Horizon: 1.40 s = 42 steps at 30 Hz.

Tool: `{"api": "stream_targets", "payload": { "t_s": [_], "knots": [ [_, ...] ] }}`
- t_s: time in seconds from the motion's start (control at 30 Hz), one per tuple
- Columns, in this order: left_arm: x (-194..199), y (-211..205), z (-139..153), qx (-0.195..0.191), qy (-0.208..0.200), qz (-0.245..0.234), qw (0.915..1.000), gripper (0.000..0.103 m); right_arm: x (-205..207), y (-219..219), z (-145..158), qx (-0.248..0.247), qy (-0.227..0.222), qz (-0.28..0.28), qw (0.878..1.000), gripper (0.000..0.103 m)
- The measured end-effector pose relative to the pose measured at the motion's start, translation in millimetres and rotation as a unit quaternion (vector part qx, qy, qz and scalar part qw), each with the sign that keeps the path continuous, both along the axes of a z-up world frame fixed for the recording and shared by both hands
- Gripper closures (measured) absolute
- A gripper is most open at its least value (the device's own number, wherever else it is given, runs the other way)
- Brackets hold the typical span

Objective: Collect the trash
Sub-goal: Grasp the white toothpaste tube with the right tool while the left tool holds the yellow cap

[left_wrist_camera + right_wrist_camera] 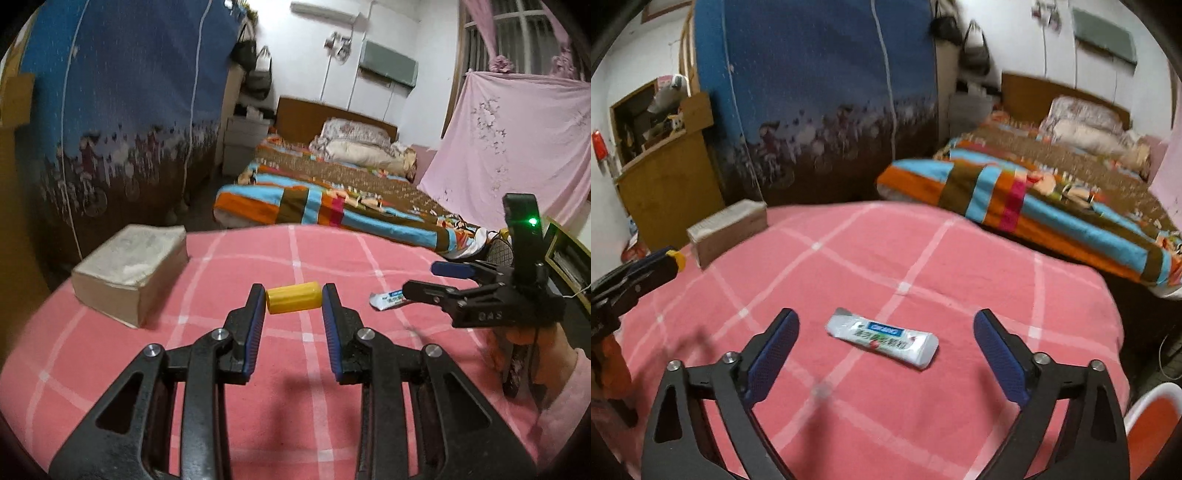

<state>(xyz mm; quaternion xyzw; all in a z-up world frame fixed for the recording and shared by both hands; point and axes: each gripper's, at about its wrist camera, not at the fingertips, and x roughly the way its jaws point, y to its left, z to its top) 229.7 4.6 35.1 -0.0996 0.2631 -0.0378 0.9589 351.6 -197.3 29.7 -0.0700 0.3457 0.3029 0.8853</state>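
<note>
Between the blue pads of the left gripper sits a short yellow cylinder, pinched end to end at the fingertips and held above the pink checked cloth that covers the table (a dark shadow falls on the cloth under the jaws). From the right wrist view the same gripper shows at the left edge, with a sliver of yellow at its tip.

Over on the right side of the table the right gripper stands spread wide, its jaws apart with nothing pressed between them. A white wrapper with blue and green print lies flat on the cloth in the gap between its fingers, touching neither pad. In the left wrist view that gripper reaches in from the right, a green light lit on its body, held by a hand in a pink sleeve; the wrapper lies partly hidden behind its lower finger.

Near the far left edge of the table rests a pale tissue pack, well apart from both pieces of trash. Beyond the table lies a bed with a striped, colourful quilt.
</note>
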Motion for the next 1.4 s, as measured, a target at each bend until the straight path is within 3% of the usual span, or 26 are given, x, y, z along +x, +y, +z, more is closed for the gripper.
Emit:
{"api": "stream_targets", "payload": {
  "t_s": [0.23, 0.3, 0.37, 0.47, 0.7, 0.93, 1.2, 1.4],
  "knots": [
    [9.8, 0.2, -9.2, -0.015, 0.038, -0.002, 0.9992, 0.090, 18.6, 12.1, -15.7, -0.041, 0.048, 0.046, 0.997, 0.034],
    [8.4, 0.6, -10.0, -0.017, 0.037, -0.002, 0.9992, 0.090, 14.9, 13.1, -16.1, -0.050, 0.045, 0.055, 0.996, 0.038],
    [9.4, 1.6, -9.9, -0.016, 0.038, -0.002, 0.9992, 0.090, 7.8, 11.9, -14.9, -0.058, 0.043, 0.064, 0.995, 0.054],
    [9.7, 0.7, -9.4, -0.013, 0.039, -0.005, 0.9991, 0.090, -2.7, 13.7, -16.4, -0.078, 0.036, 0.071, 0.994, 0.062],
    [7.9, -5.0, -7.4, -0.002, 0.037, -0.008, 0.9993, 0.090, -13.4, 22.8, -17.6, -0.115, 0.012, 0.071, 0.991, 0.070],
    [5.1, -11.1, -7.0, -0.001, 0.036, -0.009, 0.9993, 0.090, -32.2, 17.5, -16.0, -0.110, -0.007, 0.048, 0.993, 0.076],
    [-6.8, -26.1, -4.7, 0.003, 0.017, -0.014, 0.9997, 0.090, -59.0, 6.5, -14.0, -0.093, -0.023, 0.003, 0.995, 0.078],
    [-16.9, -40.9, 0.3, 0.006, -0.011, -0.020, 0.9997, 0.090, -88.4, -18.5, 3.2, -0.026, -0.067, -0.065, 0.995, 0.078]
  ]
}}
